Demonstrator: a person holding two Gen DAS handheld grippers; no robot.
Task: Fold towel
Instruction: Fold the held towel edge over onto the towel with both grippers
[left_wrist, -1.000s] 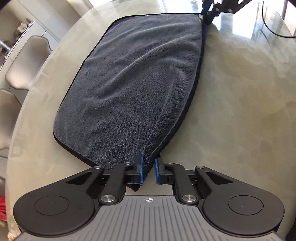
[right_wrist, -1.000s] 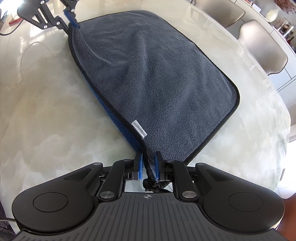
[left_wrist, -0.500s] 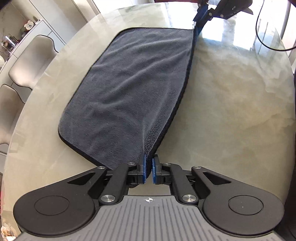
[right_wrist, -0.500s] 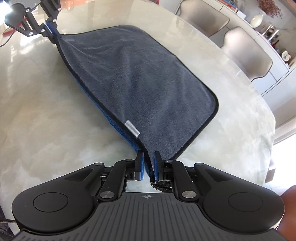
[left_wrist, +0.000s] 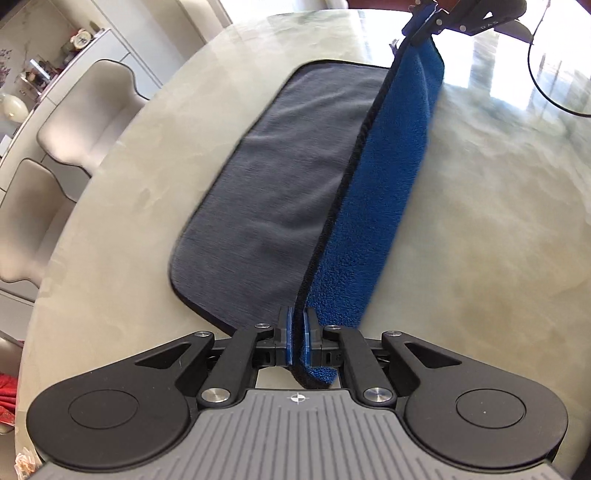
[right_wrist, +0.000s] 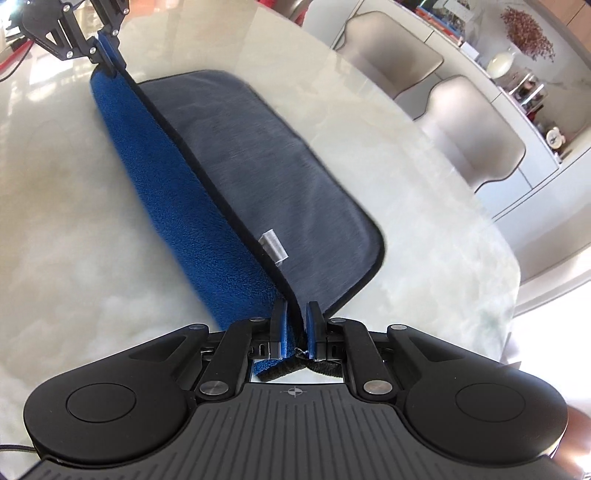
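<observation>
The towel (left_wrist: 273, 177) is grey on top and blue underneath, with a black hem. Its far part lies flat on the round marble table (left_wrist: 498, 229). My left gripper (left_wrist: 298, 317) is shut on one near corner, and the lifted edge runs taut to the right gripper (left_wrist: 424, 22) at the top of the left wrist view. In the right wrist view my right gripper (right_wrist: 296, 314) is shut on the other corner of the towel (right_wrist: 258, 155). The blue underside (right_wrist: 177, 184) faces left there, and a small grey label (right_wrist: 274, 248) hangs near the hem. The left gripper (right_wrist: 107, 48) shows at top left.
Pale chairs (left_wrist: 88, 110) stand beyond the table edge, with a counter of small ornaments (right_wrist: 532, 85) behind them. A black cable (left_wrist: 546, 81) loops over the table at the top right of the left wrist view. Something red (left_wrist: 7, 398) lies off the table's lower left.
Both grippers have risen and carried the held edge up and over toward the far side. The blue underside now shows, and less of the grey face lies flat.
</observation>
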